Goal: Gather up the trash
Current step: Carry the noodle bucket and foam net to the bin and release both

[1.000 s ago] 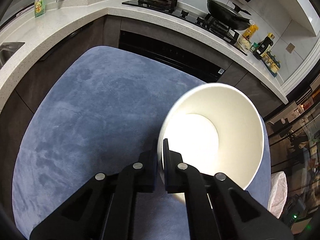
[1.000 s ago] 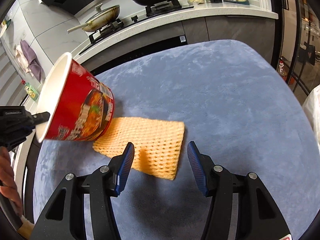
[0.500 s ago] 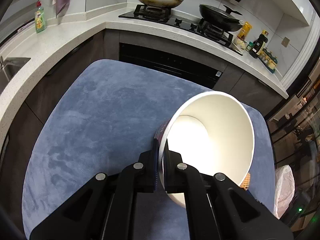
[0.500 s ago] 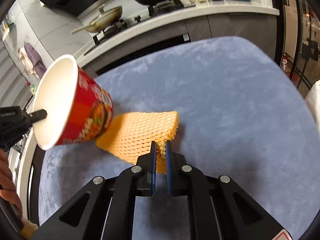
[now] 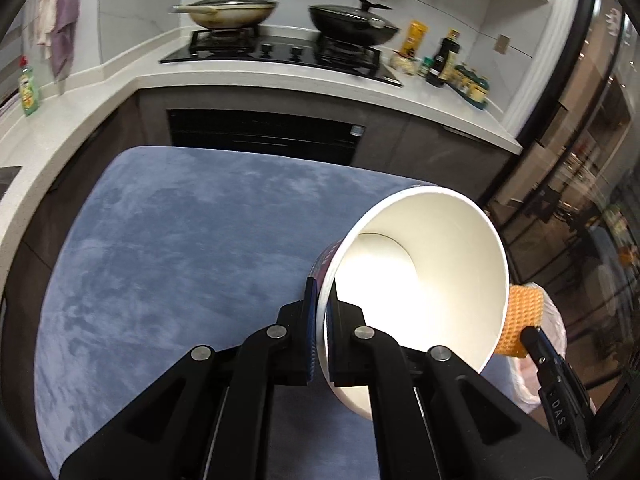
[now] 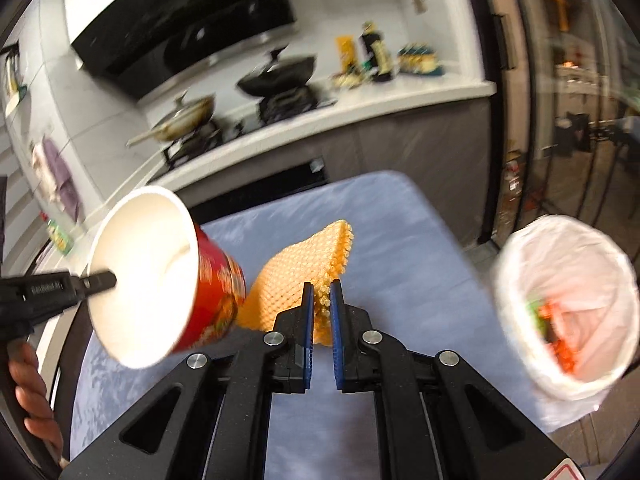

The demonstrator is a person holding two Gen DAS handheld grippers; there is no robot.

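Blue-grey plush table cover (image 5: 168, 264): wide bare stretch on the left and middle; its far edge runs close to the dark cabinet fronts under the white stone counter (image 5: 280, 76), its right edge drops off toward the white-lined round trash bin (image 6: 520, 240), which stands just beside the table on that side.

Bin holds orange-red and green scraps low in the liner; blurred, cannot tell more.

Left gripper (image 5: 322, 312): fingers clamped on the rim wall of the red printed paper noodle cup with white inside (image 5: 424, 280), one finger inside, one outside. Cup lifted off the cover, tipped on its side; long axis roughly level, mouth toward the left wrist camera, base away. Inside looks bare white.

Right gripper (image 6: 321, 308): blue-padded fingers closed on the near edge of the orange foam mesh sleeve (image 6: 296, 272). Sleeve raised above the cover, long axis running away from the gripper, far end tilted up and right. Sleeve sits just right of the cup, near or touching its red side — cannot tell.
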